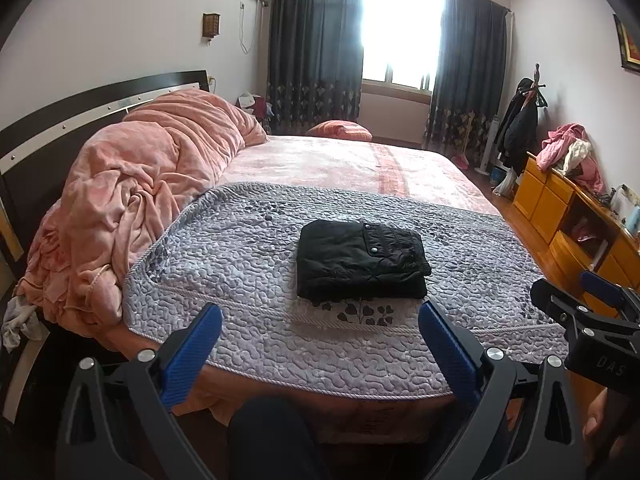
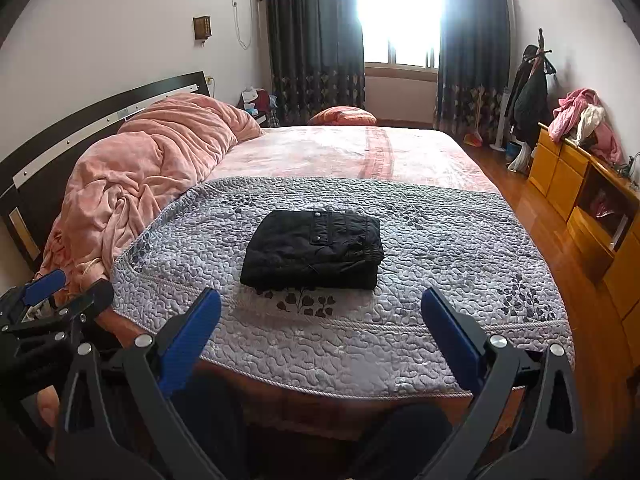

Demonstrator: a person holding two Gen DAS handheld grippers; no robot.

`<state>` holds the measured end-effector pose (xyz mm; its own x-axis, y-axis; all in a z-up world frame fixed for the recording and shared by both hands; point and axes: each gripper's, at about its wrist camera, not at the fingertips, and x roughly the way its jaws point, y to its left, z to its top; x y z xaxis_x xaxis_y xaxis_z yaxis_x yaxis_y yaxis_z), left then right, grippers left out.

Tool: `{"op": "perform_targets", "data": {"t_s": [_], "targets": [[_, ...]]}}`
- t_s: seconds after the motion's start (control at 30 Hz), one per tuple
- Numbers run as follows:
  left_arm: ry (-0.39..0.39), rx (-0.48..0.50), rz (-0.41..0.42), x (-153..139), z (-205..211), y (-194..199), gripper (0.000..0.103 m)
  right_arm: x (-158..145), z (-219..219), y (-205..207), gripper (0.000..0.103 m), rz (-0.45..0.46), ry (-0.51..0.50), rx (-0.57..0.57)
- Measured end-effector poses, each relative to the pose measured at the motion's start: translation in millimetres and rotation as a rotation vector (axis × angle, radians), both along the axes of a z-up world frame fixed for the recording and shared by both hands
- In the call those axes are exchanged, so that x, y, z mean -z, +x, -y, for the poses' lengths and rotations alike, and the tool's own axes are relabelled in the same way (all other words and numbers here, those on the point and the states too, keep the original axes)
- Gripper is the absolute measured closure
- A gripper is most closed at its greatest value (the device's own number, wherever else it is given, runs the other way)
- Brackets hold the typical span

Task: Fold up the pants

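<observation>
The black pants [image 1: 360,264] lie folded into a compact rectangle on the grey quilted cover [image 1: 240,272] of the bed; they also show in the right wrist view [image 2: 314,254]. My left gripper [image 1: 320,340] is open and empty, held back near the bed's front edge, short of the pants. My right gripper [image 2: 320,328] is open and empty, also back from the pants. The right gripper shows at the right edge of the left wrist view [image 1: 592,312], and the left gripper at the left edge of the right wrist view [image 2: 52,300].
A crumpled pink blanket [image 1: 140,200] is heaped on the left by the dark headboard [image 1: 60,128]. A yellow wooden dresser [image 1: 568,208] with clothes on it stands at the right, past wooden floor [image 2: 532,216]. Dark curtains [image 1: 316,52] flank a bright window.
</observation>
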<state>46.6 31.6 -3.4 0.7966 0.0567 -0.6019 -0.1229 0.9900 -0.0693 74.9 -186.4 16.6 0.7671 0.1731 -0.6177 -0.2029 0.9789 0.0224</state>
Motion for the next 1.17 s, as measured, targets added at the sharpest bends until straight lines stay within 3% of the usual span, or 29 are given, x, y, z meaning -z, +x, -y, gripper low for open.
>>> {"op": "perform_targets", "data": {"t_s": [1.17], "targets": [[-0.002, -0.016, -0.011, -2.0, -3.6, -3.0, 0.004, 0.7, -4.0, -1.6, 0.003, -0.004, -0.001, 0.001]]}}
